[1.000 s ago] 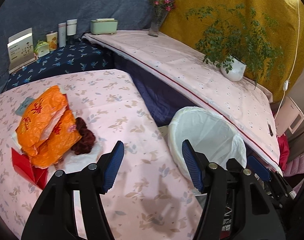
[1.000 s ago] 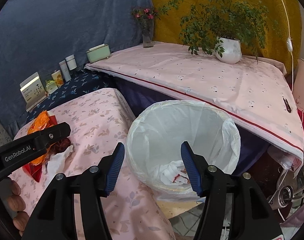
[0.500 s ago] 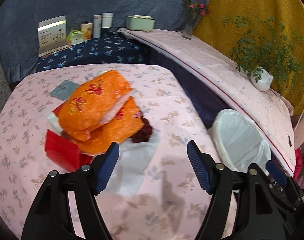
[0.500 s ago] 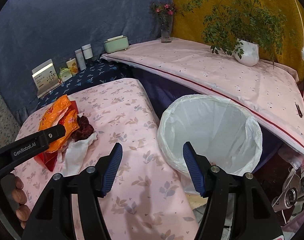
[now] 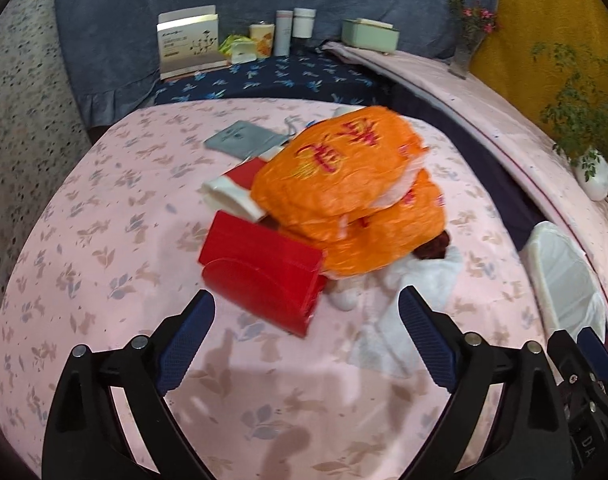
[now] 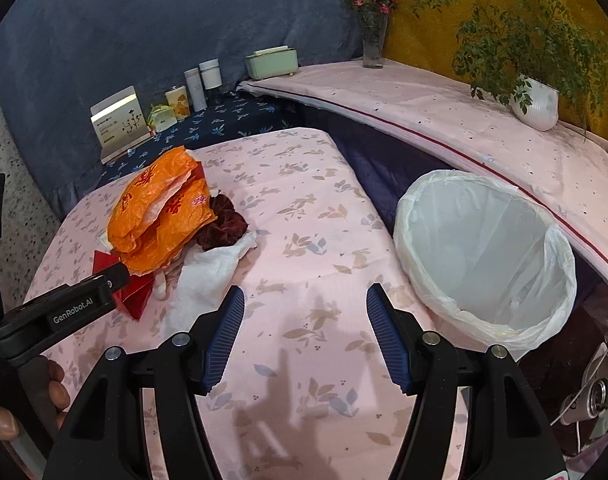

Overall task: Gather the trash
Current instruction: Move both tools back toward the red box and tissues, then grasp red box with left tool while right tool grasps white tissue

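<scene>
Two orange bags (image 5: 344, 176), one bin (image 6: 484, 256)

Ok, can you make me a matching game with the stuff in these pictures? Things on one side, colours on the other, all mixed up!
Things:
1. crinkly bags
2. folded box
3. bin liner
4. tissue box

Colours:
A. white
B. pale green
C. orange
D. red

Pairs: 1-C, 2-D, 3-A, 4-B
</scene>
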The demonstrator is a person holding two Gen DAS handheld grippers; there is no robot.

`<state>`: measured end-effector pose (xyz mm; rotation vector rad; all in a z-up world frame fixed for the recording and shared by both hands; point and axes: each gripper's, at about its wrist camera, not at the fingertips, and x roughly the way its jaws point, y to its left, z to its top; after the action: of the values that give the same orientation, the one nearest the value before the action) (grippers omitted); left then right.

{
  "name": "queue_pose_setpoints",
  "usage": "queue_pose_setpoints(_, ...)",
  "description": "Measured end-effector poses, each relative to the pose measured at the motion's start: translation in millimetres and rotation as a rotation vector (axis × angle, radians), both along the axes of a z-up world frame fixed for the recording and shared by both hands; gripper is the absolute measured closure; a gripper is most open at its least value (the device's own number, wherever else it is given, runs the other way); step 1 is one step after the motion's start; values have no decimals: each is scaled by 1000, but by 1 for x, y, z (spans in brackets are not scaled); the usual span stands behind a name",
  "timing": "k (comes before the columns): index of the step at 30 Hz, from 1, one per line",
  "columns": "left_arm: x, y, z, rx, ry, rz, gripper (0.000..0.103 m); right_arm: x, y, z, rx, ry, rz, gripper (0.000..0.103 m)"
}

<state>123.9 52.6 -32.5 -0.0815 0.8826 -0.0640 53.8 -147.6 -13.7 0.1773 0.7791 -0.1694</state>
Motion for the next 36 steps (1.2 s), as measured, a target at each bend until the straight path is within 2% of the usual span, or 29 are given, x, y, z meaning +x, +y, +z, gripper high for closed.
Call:
queue_pose_setpoints(7, 10, 15, -23, 9, 45, 48, 14, 13, 21, -15, 8, 32, 35, 41)
queue_pose_setpoints(17, 28, 24, -37, -12, 59, 82, 16, 37, 41, -28, 8, 58, 64, 41)
queue_pose_setpoints(20, 28, 29, -38, -16, 55, 70, 28, 43, 45, -33, 14, 67, 70, 41)
queue_pose_setpoints(22, 28, 32, -41, -25, 68, 56, 41, 48, 48, -37, 28, 75, 73, 41)
queue_pose_setpoints(24, 28, 35, -43, -37, 77, 45, 48, 53, 50, -41, 40, 83, 76, 41)
queue_pose_setpoints(26, 28, 38, -45, -48, 84, 34, 60, 58, 53, -44, 43, 88, 80, 41)
queue_pose_setpoints(28, 26, 42, -46, -61, 89, 26, 75, 62, 57, -45, 44, 90, 87, 41)
queue_pose_setpoints(34, 22, 51, -45, -79, 80, 16, 92, 76, 67, -54, 42, 100, 92, 41)
queue_pose_setpoints(36, 21, 54, -45, -84, 78, 17, 95, 78, 69, -58, 45, 112, 92, 42)
